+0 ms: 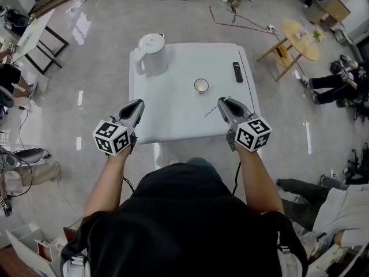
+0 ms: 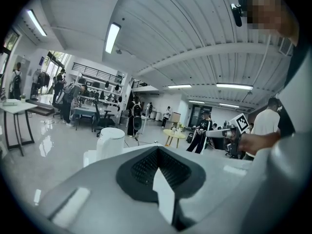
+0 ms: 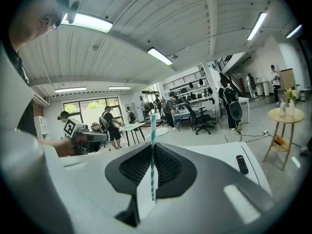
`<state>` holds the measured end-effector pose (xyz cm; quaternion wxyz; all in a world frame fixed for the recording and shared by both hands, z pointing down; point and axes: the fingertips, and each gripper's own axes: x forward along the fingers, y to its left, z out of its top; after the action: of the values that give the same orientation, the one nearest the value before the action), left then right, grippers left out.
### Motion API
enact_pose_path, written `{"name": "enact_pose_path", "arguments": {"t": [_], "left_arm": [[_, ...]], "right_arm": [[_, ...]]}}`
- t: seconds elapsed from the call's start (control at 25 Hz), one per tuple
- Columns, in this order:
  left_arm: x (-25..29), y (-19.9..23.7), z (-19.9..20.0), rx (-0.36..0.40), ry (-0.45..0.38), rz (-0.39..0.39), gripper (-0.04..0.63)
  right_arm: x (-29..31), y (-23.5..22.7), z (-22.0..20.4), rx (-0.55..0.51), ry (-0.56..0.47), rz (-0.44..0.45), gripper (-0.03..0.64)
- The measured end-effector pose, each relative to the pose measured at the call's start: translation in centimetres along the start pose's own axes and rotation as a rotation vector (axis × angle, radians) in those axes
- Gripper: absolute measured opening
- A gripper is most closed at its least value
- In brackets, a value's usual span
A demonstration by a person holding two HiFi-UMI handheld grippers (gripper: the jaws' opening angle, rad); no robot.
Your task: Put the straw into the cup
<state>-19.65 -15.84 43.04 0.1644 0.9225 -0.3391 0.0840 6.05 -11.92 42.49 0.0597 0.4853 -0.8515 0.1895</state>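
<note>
A small white cup [image 1: 201,85] stands upright near the middle of the white table [image 1: 173,126]. My right gripper [image 1: 222,103] hovers over the table's front right part, shut on a thin teal-and-white striped straw [image 1: 211,112]. In the right gripper view the straw [image 3: 152,130] sticks up from between the closed jaws of the right gripper [image 3: 152,147]. My left gripper [image 1: 138,104] is over the table's front left, shut with nothing in it; it shows the same in its own view [image 2: 158,152]. The cup lies ahead of and to the left of the straw's tip, apart from it.
A white kettle [image 1: 151,53] stands at the table's far left corner, also the kettle [image 2: 111,140] ahead of the left gripper. A black remote [image 1: 237,71] lies at the far right, the same remote [image 3: 241,164]. A round wooden side table [image 1: 300,38] stands beyond. People sit and stand around the room.
</note>
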Motion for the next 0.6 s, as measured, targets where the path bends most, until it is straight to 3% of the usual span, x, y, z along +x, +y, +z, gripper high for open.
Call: {"name": "enact_pose_path", "arguments": {"t": [0.6], "left_arm": [[1.0,-0.1,0.6,0.013,0.014,0.009,0.0]], "right_arm": [[0.8,-2.3,1.6,0.012,-0.028,0.004,0.048]]}}
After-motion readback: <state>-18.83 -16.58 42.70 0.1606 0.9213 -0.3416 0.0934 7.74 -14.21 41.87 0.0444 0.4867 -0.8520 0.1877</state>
